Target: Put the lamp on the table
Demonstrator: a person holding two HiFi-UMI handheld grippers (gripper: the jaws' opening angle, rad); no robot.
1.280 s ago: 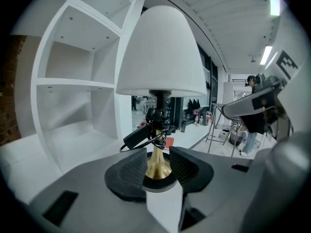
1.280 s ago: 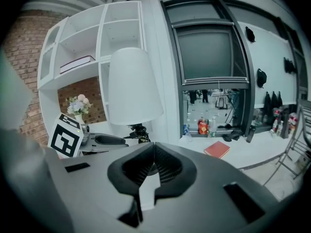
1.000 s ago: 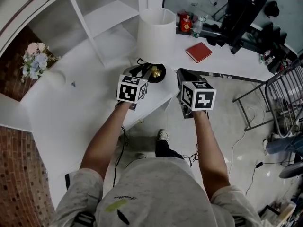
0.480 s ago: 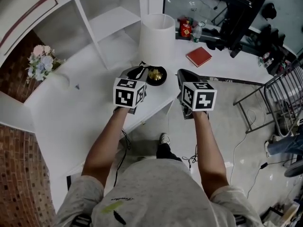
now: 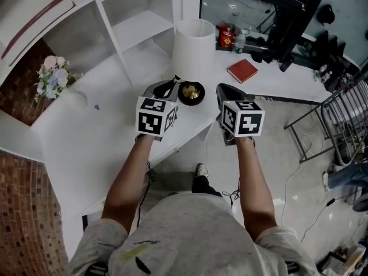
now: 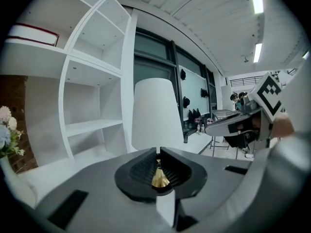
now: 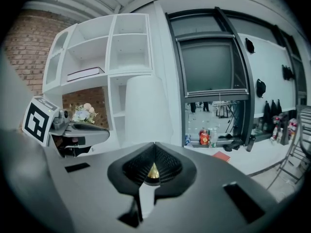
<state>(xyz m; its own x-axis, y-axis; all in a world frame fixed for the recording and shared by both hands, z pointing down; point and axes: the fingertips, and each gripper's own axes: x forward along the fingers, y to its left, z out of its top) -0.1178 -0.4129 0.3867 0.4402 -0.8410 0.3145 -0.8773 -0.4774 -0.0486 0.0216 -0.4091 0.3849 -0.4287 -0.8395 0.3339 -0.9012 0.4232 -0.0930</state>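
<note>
The lamp (image 5: 194,49) stands upright on the white table (image 5: 106,140), near its front corner. Its tall white shade rises over a round black base (image 5: 191,93) with a gold centre. The left gripper (image 5: 171,84) is held just beside that base, on its left, pointing toward the lamp from over the tabletop. Its jaws have just been closing and now stand drawn in to a hairline slit, with nothing between them. In the left gripper view the shade and a glint of gold show beyond the tips. The right gripper (image 5: 222,89) is on the other side of the base, off the table's edge. Its jaws are pressed together and empty, and here too the gold lies past the tips, not in them. Neither claw touches the lamp. Farther back on the table lies a red book (image 5: 242,70) - well apart from the lamp - and a bunch of pale flowers (image 5: 53,77) sits at the far left, beside the white shelf unit (image 5: 141,23).
</note>
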